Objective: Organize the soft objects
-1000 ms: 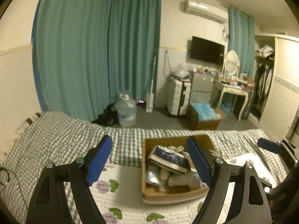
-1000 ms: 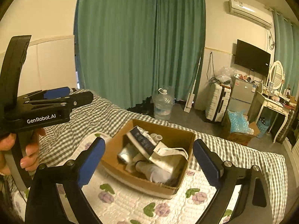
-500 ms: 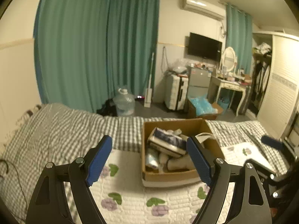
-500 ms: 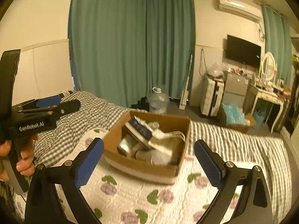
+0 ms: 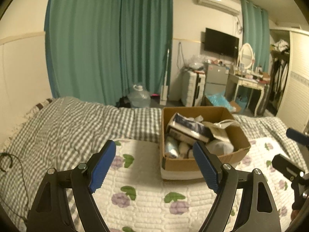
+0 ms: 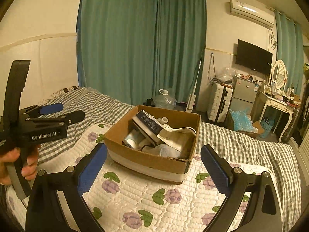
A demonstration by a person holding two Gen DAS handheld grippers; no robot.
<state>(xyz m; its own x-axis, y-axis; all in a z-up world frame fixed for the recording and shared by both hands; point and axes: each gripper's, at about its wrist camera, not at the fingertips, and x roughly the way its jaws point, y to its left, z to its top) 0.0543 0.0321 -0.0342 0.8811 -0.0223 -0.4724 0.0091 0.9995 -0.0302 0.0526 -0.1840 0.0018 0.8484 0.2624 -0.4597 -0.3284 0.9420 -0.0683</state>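
The left gripper (image 5: 154, 162) has its jaws wide apart with nothing between them, its blue pads (image 5: 103, 164) hanging above the floral quilt (image 5: 146, 191). It points forward and somewhat downward over the bed, level from side to side, with the near left corner of the cardboard box (image 5: 193, 162) showing between its fingers. In the right wrist view the same tool appears at the left edge, gripped from below by a hand (image 6: 21, 166) whose fingers wrap the black handle.

The right gripper (image 6: 153, 166) also stands with its jaws spread and empty, tilted down at a similar angle, its fingers framing the near wall of the box from a little way back. It touches neither the box nor the bedding.

The box rests on the quilt near the middle of the bed, open at the top and filled with soft items: a dark blue packet (image 6: 148, 125) lying slantwise on top, a pale cloth bag (image 6: 177, 135) with a looped handle, and white rolled pieces (image 6: 164, 150) underneath. A grey checked blanket (image 5: 67, 123) covers the bed beyond the quilt. Teal curtains (image 6: 135, 44) hang behind.
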